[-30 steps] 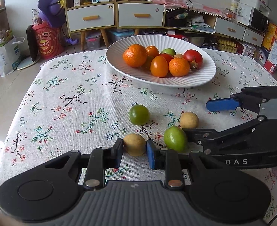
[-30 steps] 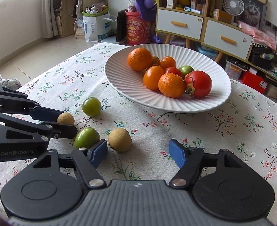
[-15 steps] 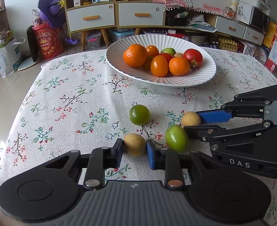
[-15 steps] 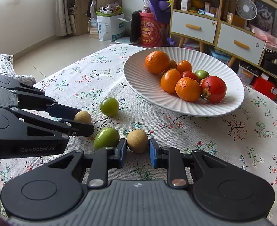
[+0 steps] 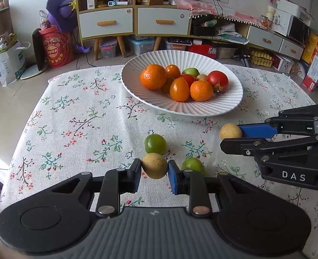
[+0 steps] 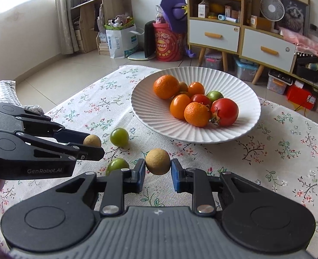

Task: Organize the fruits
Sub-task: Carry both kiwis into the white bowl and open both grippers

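A white ribbed plate (image 5: 221, 102) (image 6: 202, 133) at the table's far side holds oranges, tomatoes and a green fruit. My left gripper (image 5: 154, 169) (image 6: 92, 146) is shut on a tan round fruit (image 5: 154, 165) (image 6: 92, 140). The right gripper (image 6: 158, 169) (image 5: 234, 137) is shut on a second tan round fruit (image 6: 158, 161) (image 5: 230, 131), held just above the cloth. Two green fruits lie on the cloth between the grippers: one farther out (image 5: 155, 144) (image 6: 119, 136), one nearer (image 5: 192, 165) (image 6: 117, 165), partly hidden behind the fingers.
The table wears a floral cloth (image 5: 83, 125). Its left edge (image 5: 29, 116) drops to a tiled floor. Behind the table stand a drawer cabinet (image 5: 133, 21), a red bucket (image 5: 57, 47) and storage boxes.
The right gripper's jaws closed on the tan fruit that lay between them, then lifted it slightly off the cloth. The left gripper kept still with its fruit.
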A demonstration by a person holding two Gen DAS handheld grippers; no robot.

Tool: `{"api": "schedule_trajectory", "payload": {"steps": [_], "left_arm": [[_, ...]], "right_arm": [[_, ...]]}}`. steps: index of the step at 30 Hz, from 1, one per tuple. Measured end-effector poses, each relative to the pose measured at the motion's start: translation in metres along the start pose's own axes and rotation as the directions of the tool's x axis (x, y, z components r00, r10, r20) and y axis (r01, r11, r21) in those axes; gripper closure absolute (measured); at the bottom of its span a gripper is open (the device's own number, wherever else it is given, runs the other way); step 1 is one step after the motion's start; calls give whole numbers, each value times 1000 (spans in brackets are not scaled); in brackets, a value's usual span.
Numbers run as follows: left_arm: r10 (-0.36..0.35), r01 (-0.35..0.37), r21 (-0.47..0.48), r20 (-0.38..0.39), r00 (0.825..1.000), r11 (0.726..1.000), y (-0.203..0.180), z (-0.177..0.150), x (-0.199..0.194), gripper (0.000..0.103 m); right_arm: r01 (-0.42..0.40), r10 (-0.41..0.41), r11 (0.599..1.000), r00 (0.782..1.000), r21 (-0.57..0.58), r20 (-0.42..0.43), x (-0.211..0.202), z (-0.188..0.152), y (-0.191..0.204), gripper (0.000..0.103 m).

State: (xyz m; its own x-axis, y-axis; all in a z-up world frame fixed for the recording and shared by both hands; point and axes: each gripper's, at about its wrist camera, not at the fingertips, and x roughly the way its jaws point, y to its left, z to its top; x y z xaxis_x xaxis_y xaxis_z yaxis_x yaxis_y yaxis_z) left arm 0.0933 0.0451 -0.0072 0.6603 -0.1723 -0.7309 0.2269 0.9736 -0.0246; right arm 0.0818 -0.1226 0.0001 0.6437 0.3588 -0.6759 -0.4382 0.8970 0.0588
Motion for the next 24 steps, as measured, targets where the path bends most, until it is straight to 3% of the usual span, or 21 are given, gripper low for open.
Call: {"api": "schedule_trajectory", "payload": {"steps": [18,24], "left_arm": [[-38,45,-50,125,991,998,-6,39,4,83],[-14,12,16,148,989,1000,-20,47,20,83]], "right_arm": [[65,-77,990,993,125,92,-5,20,-34,80],[90,-100,991,991,99,95,-1,23,-38,80]]}}
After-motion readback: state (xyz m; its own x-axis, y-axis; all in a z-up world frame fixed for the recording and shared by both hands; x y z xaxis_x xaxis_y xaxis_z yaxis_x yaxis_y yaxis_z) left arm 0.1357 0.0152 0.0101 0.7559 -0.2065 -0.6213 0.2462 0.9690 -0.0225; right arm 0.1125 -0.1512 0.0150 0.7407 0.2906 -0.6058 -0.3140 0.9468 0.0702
